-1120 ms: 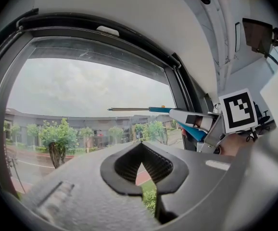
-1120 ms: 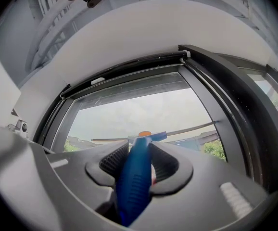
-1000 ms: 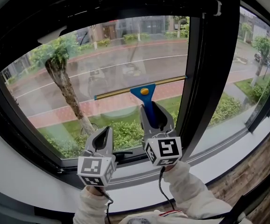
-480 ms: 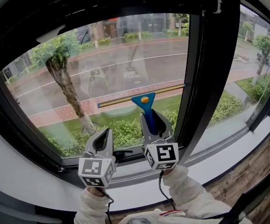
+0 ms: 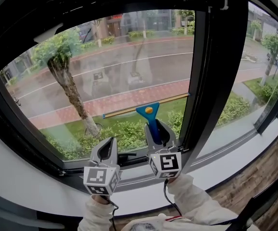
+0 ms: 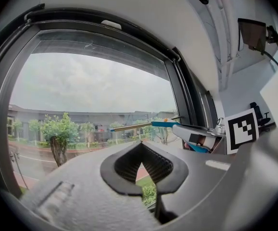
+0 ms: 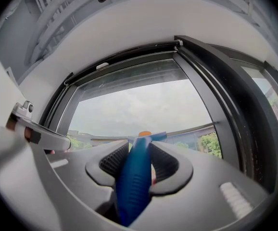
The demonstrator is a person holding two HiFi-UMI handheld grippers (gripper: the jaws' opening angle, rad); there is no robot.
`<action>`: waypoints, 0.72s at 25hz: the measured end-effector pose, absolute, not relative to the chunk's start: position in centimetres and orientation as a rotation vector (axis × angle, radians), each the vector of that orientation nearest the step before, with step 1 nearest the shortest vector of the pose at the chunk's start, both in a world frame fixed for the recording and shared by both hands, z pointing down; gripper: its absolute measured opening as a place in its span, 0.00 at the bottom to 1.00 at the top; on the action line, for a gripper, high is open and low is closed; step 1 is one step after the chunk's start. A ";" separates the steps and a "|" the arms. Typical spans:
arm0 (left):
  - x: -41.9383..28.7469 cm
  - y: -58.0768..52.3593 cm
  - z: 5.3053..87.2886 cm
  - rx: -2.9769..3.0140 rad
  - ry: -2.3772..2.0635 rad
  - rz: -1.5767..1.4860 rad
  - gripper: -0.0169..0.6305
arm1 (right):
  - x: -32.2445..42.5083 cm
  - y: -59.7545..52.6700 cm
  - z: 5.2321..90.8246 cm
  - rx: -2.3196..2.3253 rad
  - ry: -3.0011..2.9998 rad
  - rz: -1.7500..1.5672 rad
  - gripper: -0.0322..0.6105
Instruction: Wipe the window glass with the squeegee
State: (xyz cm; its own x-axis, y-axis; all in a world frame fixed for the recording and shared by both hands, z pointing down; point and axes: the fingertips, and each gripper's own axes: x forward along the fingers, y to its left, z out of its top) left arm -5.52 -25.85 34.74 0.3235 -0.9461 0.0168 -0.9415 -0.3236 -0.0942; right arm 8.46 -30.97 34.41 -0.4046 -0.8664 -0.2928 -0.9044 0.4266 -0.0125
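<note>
Squeegee (image 5: 148, 110) in right gripper (image 5: 158, 127), against window glass (image 5: 105, 71)

Overcast daylight came through the window glass (image 5: 129, 71).
I saw faint reflections, dark bowed fisheye edges, blurred foreground.

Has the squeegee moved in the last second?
Yes. The squeegee has slid down the glass toward the lower window frame.

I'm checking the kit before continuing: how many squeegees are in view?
1. The squeegee is clamped in the right gripper, its blade against the lower window glass. The left gripper is shut and empty.
</note>
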 end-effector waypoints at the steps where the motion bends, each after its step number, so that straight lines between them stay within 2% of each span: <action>1: -5.5 -25.8 35.1 -2.497 1.786 -0.107 0.03 | 8.5 -31.0 34.7 -1.543 2.431 0.215 0.28; 18: -5.2 -25.5 40.3 -2.551 1.828 -0.165 0.03 | 8.4 -30.7 40.3 -1.593 2.497 0.142 0.28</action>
